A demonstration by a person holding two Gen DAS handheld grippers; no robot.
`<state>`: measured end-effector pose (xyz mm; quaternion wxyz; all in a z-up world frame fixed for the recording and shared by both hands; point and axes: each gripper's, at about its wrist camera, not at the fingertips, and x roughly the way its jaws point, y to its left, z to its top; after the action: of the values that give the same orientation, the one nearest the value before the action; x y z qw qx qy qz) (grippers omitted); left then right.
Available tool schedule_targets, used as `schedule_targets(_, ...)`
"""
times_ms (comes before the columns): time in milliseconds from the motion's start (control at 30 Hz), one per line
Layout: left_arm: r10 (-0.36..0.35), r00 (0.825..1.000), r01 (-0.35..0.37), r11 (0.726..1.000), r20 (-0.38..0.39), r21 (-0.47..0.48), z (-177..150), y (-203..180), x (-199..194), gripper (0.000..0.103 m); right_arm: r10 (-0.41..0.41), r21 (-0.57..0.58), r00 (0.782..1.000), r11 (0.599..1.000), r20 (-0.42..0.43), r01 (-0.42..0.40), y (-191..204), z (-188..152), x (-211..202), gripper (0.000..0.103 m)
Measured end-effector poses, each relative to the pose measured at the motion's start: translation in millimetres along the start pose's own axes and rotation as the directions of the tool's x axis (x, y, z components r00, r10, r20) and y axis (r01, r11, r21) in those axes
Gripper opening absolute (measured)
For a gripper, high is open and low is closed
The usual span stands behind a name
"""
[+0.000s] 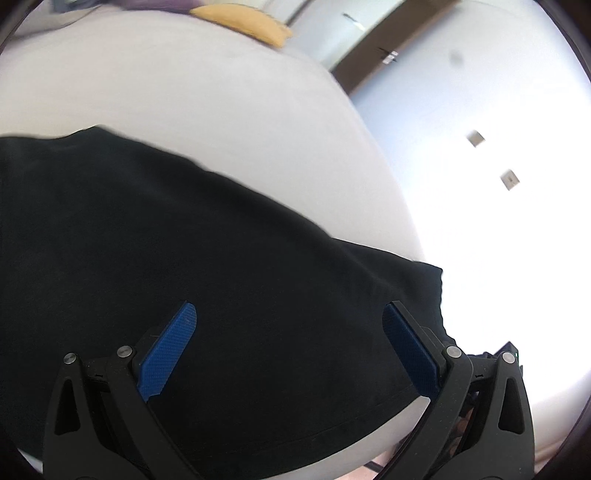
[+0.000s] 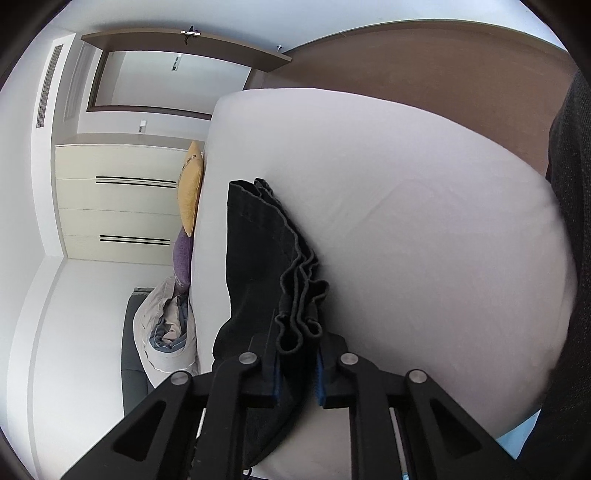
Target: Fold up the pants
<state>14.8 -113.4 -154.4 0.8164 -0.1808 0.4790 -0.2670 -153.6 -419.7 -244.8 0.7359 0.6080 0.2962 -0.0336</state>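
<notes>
Black pants (image 1: 207, 266) lie spread on a white bed (image 1: 192, 96). My left gripper (image 1: 290, 314) is open just above the cloth near its edge, its blue pads (image 1: 168, 354) wide apart and holding nothing. In the right wrist view my right gripper (image 2: 295, 365) is shut on a bunched, folded edge of the black pants (image 2: 258, 254), and the cloth stretches away from it across the white bed (image 2: 424, 229).
A yellow pillow (image 2: 190, 192) and a purple pillow (image 2: 181, 262) lie at the bed's far end, with a bundled blanket (image 2: 166, 332) beside them. A cream wardrobe (image 2: 114, 203) stands beyond. The yellow pillow also shows in the left wrist view (image 1: 243, 20).
</notes>
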Motion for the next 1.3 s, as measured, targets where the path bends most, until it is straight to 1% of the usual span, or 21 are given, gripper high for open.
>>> schedule_targets(67, 0.015, 0.999, -0.014, 1.000, -0.043, 0.022, 1, -3, 16, 0.102, -0.012, -0.015, 1.000, 1.000, 0.001, 0.012, 1, -1, -1, 0.014)
schedule_targets(133, 0.012, 0.995, -0.013, 1.000, -0.101, -0.014, -1, 6, 36, 0.101, -0.023, -0.030, 1.000, 0.999, 0.002, 0.023, 3, -2, -2, 0.014)
schedule_targets(167, 0.007, 0.994, -0.010, 1.000, -0.112, -0.022, -3, 10, 42, 0.101, -0.028, -0.035, 1.000, 0.999, 0.002, 0.028, 4, -3, -3, 0.014)
schedule_targets(333, -0.014, 0.994, 0.014, 1.000, -0.111, -0.006, -3, 10, 44, 0.101, -0.041, -0.041, 0.999, 0.998, 0.003, 0.041, 3, -4, -1, 0.014)
schedule_targets(500, -0.116, 0.988, 0.112, 0.993, -0.099, -0.046, -3, 25, 41, 0.101, -0.055, -0.052, 0.998, 0.997, 0.005, 0.055, 5, -5, -2, 0.014)
schedule_targets(567, -0.126, 0.987, 0.121, 0.991, -0.101, -0.051, -1, 25, 42, 0.101, -0.067, -0.053, 0.998, 0.996, 0.010, 0.068, 8, -6, -2, 0.014)
schedule_targets(767, -0.166, 0.983, 0.161, 0.985, -0.081, -0.063, -3, 29, 42, 0.100, -0.130, -0.102, 0.991, 0.986, 0.042, 0.133, 26, -10, -4, 0.014)
schedule_targets(833, -0.177, 0.981, 0.171, 0.982, -0.074, -0.075, -3, 31, 43, 0.099, -0.166, -0.152, 0.984, 0.973, 0.065, 0.174, 42, -13, -4, 0.014)
schedule_targets(867, -0.179, 0.981, 0.174, 0.981, -0.071, -0.081, -3, 32, 43, 0.099, -0.189, -0.207, 0.979, 0.957, 0.082, 0.202, 56, -17, -2, 0.014)
schedule_targets(900, -0.187, 0.980, 0.181, 0.979, -0.066, -0.089, -3, 34, 42, 0.098, -0.207, -0.283, 0.973, 0.932, 0.102, 0.228, 73, -23, 1, 0.014)
schedule_targets(933, -0.199, 0.978, 0.192, 0.976, -0.058, -0.102, -2, 36, 41, 0.096, -0.218, -0.383, 0.968, 0.890, 0.121, 0.249, 96, -33, 8, 0.014)
schedule_targets(967, -0.210, 0.977, 0.203, 0.972, -0.047, -0.118, -3, 40, 39, 0.094, -0.223, -0.496, 0.967, 0.830, 0.124, 0.255, 118, -49, 18, 0.014)
schedule_targets(1000, -0.227, 0.973, 0.221, 0.964, -0.027, -0.150, -3, 47, 36, 0.087, -0.234, -0.624, 0.964, 0.738, 0.122, 0.258, 142, -73, 32, 0.013)
schedule_targets(1033, -0.251, 0.968, 0.246, 0.952, -0.009, -0.184, -2, 55, 33, 0.082, -0.250, -0.769, 0.962, 0.593, 0.105, 0.238, 167, -107, 53, 0.011)
schedule_targets(1067, -0.283, 0.959, 0.279, 0.934, 0.014, -0.222, -2, 64, 31, 0.079, -0.259, -0.845, 0.961, 0.489, 0.097, 0.217, 180, -134, 67, 0.011)
schedule_targets(1100, -0.319, 0.947, 0.318, 0.911, 0.040, -0.263, -2, 73, 28, 0.077, -0.262, -0.908, 0.963, 0.383, 0.070, 0.170, 191, -165, 84, 0.010)
schedule_targets(1167, -0.342, 0.937, 0.345, 0.889, 0.064, -0.299, -1, 82, 23, 0.077, -0.292, -0.964, 0.956, 0.248, 0.024, 0.100, 195, -207, 111, 0.009)
schedule_targets(1200, -0.336, 0.940, 0.338, 0.892, 0.062, -0.299, 0, 82, 22, 0.077, -0.310, -0.977, 0.950, 0.195, 0.025, 0.090, 193, -221, 121, 0.009)
schedule_targets(1233, -0.328, 0.943, 0.330, 0.896, 0.058, -0.298, 0, 81, 21, 0.077, -0.331, -0.984, 0.944, 0.159, 0.019, 0.076, 189, -232, 130, 0.009)
schedule_targets(1267, -0.324, 0.944, 0.325, 0.896, 0.057, -0.302, 1, 80, 19, 0.077, -0.347, -0.986, 0.938, 0.152, 0.012, 0.069, 185, -238, 136, 0.009)
schedule_targets(1300, -0.324, 0.944, 0.327, 0.893, 0.062, -0.311, 2, 79, 19, 0.080, -0.351, -0.985, 0.936, 0.155, 0.010, 0.069, 183, -240, 138, 0.009)
